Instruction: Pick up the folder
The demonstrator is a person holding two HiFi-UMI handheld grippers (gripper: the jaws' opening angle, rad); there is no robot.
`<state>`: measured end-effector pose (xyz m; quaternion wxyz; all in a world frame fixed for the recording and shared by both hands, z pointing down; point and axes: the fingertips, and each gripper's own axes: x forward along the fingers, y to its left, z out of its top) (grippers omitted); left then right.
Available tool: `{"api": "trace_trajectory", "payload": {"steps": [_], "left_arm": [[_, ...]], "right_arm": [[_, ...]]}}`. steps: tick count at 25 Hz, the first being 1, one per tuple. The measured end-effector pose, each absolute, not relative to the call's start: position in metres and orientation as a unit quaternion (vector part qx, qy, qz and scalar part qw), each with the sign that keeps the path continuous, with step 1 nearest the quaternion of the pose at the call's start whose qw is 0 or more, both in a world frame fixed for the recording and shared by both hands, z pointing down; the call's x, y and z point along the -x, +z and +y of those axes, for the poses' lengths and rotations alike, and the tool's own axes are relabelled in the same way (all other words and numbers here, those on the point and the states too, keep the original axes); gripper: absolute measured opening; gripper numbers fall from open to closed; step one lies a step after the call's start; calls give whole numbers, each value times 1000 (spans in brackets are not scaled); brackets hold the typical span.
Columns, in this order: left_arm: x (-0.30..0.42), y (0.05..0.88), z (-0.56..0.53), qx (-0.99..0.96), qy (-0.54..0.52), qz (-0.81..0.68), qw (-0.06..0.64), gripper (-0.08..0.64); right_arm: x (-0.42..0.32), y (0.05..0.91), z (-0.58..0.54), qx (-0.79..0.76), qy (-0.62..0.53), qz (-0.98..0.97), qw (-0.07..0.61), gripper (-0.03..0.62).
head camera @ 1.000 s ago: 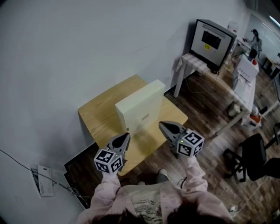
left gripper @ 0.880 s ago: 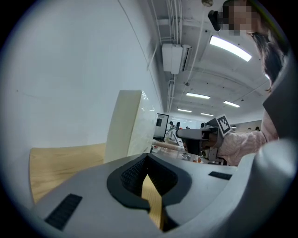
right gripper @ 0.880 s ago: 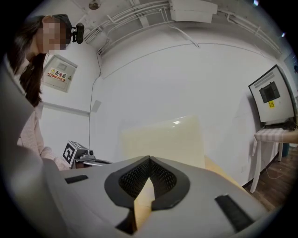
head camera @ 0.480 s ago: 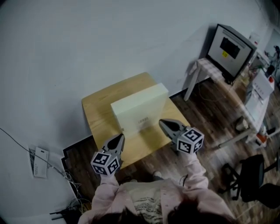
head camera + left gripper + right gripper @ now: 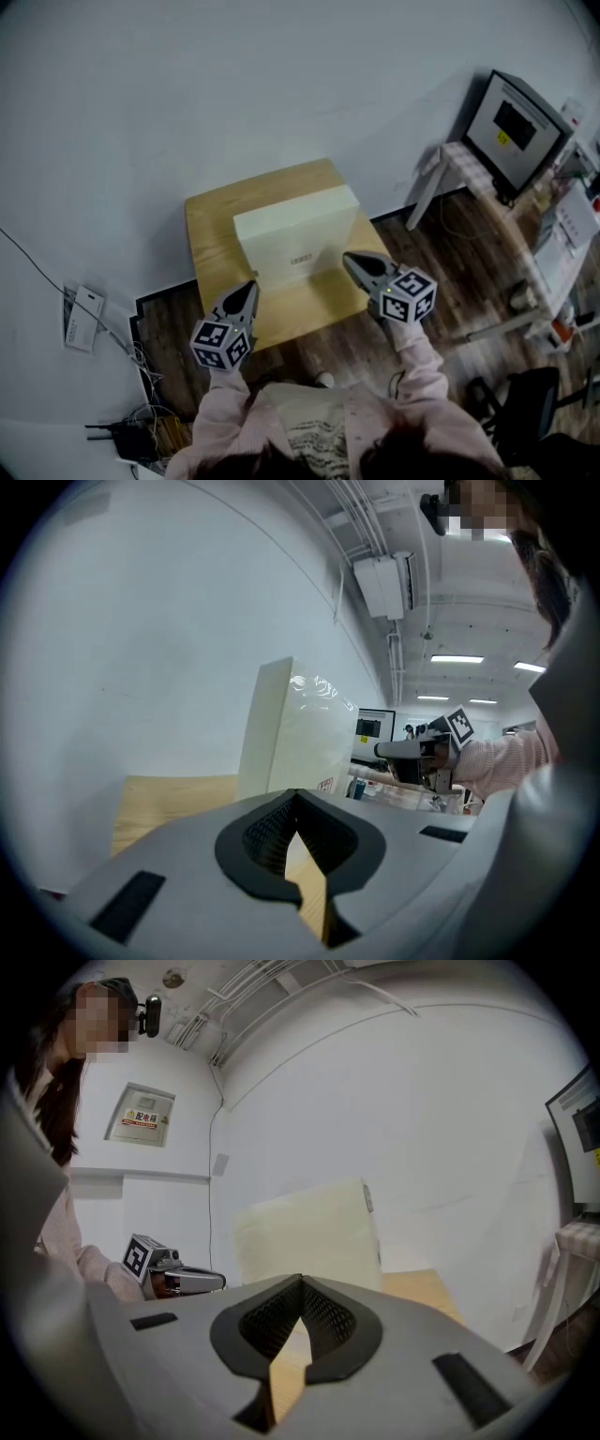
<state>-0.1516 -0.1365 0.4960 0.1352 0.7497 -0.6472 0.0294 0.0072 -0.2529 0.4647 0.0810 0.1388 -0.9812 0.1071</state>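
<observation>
The folder (image 5: 296, 230) is a thick cream box file that stands upright on a small wooden table (image 5: 211, 225). My left gripper (image 5: 250, 284) is shut and empty, just off the folder's near left corner. At the near right side my right gripper (image 5: 349, 258) hangs a short way from the folder, shut and empty too. In the left gripper view the folder (image 5: 300, 733) rises beyond the closed left gripper (image 5: 295, 794), and the right gripper (image 5: 412, 750) shows past it. The right gripper view has the folder (image 5: 309, 1232) ahead of the closed right gripper (image 5: 302, 1281), with the left gripper (image 5: 187, 1279) at the left.
The table stands against a white wall. A white desk with a monitor (image 5: 518, 122) is at the right, and an office chair (image 5: 525, 403) at the bottom right. Cables and a small white device (image 5: 82, 319) lie on the floor at the left.
The head view has swung, so the monitor desk now sits further right. Both grippers stay shut near the folder's near side; the left one has turned and the right one has shifted a little.
</observation>
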Motion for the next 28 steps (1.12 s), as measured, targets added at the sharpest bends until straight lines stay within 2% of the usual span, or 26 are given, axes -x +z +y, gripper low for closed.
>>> {"api": "trace_trajectory", "payload": {"steps": [13, 16, 23, 28], "left_arm": [[161, 498, -138, -729, 29, -672, 129, 2], [166, 498, -145, -730, 38, -671, 125, 8], [167, 510, -152, -745, 52, -651, 136, 115], [173, 517, -158, -750, 58, -643, 140, 166]], "right_arm": [[-17, 484, -290, -154, 78, -979, 112, 10], [-16, 486, -301, -155, 74, -978, 122, 56], [-13, 499, -311, -119, 79, -979, 147, 201], [-8, 505, -314, -103, 86, -978, 158, 229]]}}
